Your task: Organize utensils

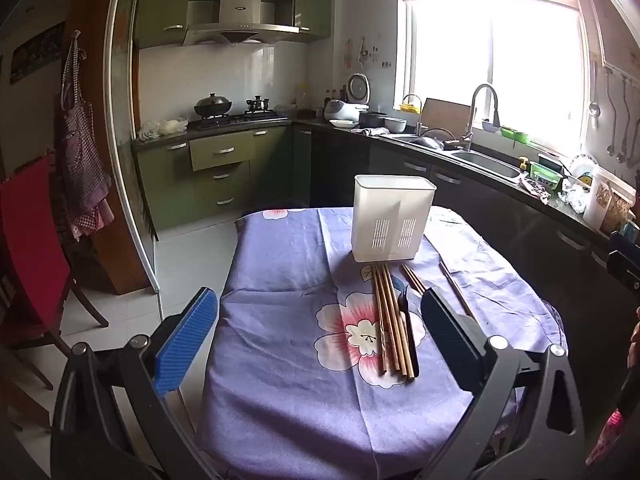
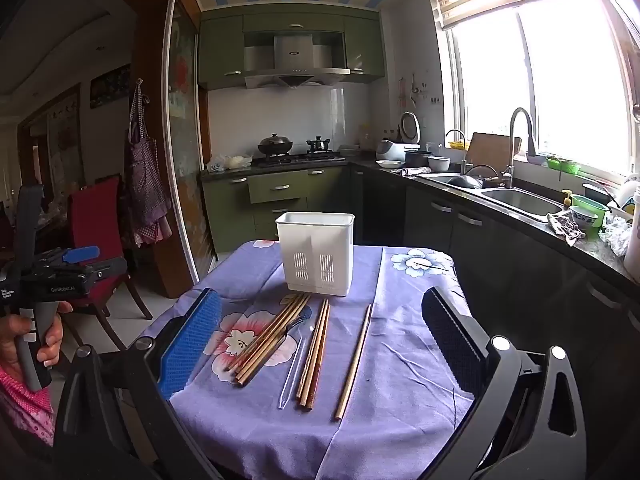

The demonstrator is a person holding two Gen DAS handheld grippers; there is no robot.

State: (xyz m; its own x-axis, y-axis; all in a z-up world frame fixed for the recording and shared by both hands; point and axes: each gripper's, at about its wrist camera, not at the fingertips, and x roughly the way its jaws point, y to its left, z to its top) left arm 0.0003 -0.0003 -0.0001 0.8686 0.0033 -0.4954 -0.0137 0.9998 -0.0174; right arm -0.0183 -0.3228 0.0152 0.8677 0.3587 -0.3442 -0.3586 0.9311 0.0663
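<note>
A white plastic utensil holder (image 1: 393, 218) (image 2: 316, 253) stands upright at the far side of a small table under a purple flowered cloth (image 1: 288, 320) (image 2: 400, 360). In front of it lie several wooden chopsticks (image 1: 390, 320) (image 2: 272, 336), a dark fork (image 1: 408, 320), a clear plastic utensil (image 2: 294, 368), another chopstick bundle (image 2: 314, 356) and a single chopstick (image 2: 354, 360). My left gripper (image 1: 320, 336) is open above the near part of the cloth, holding nothing. My right gripper (image 2: 320, 340) is open too, hovering short of the chopsticks. The left gripper's body and the hand holding it show at the left of the right wrist view (image 2: 44, 284).
A red chair (image 1: 28, 248) (image 2: 96, 232) stands left of the table beside a sliding glass door. A dark counter with a sink (image 1: 488, 162) (image 2: 520, 200), bowls and containers runs along the right. Green cabinets and a stove (image 2: 292, 156) are at the back.
</note>
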